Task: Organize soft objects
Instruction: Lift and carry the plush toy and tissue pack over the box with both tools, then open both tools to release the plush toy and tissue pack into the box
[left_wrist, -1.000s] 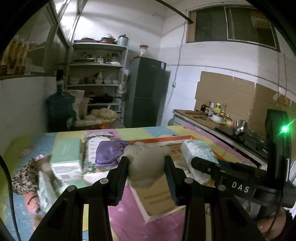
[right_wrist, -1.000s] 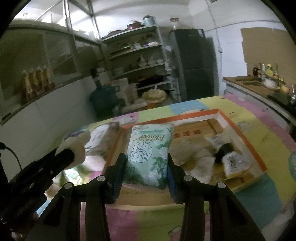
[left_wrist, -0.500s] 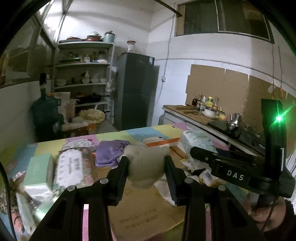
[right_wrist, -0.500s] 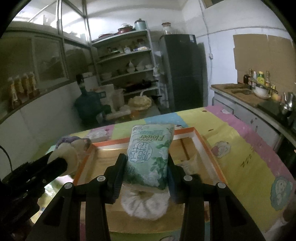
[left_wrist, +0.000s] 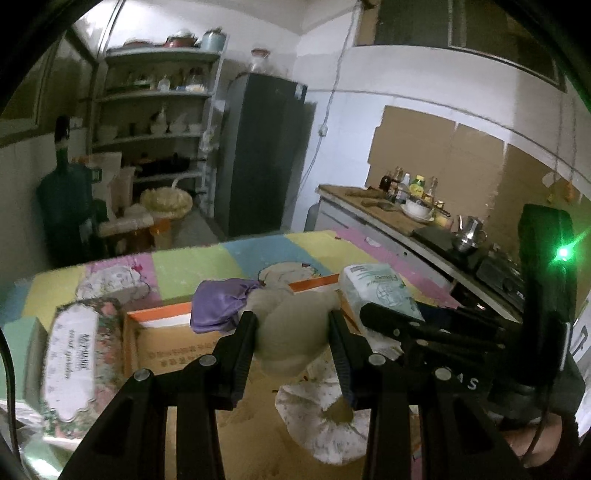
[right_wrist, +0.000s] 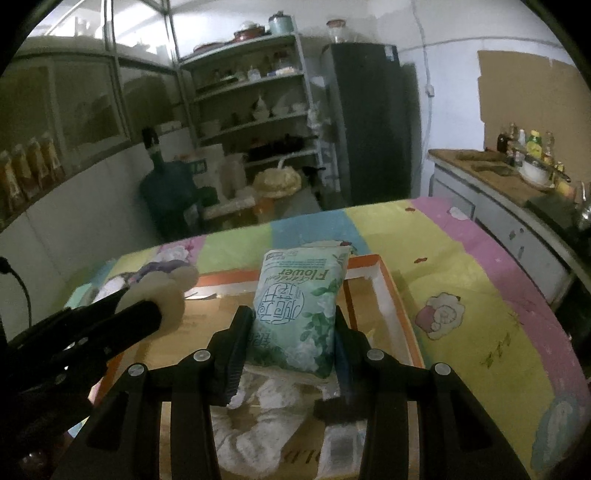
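Gripping a squashy beige plush toy (left_wrist: 291, 332), the left gripper (left_wrist: 292, 332) holds it above the orange-rimmed cardboard box (right_wrist: 384, 295) on the pastel patchwork cloth (right_wrist: 461, 280). One green floral tissue pack (right_wrist: 299, 314) is pinched upright in the right gripper (right_wrist: 291, 332), over the same box. One white ruffled cloth (left_wrist: 317, 417) lies inside.

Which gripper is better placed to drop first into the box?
Probably right: the right gripper holds the tissue pack over the orange-rimmed box. The left gripper's plush toy sits nearer the box edge.
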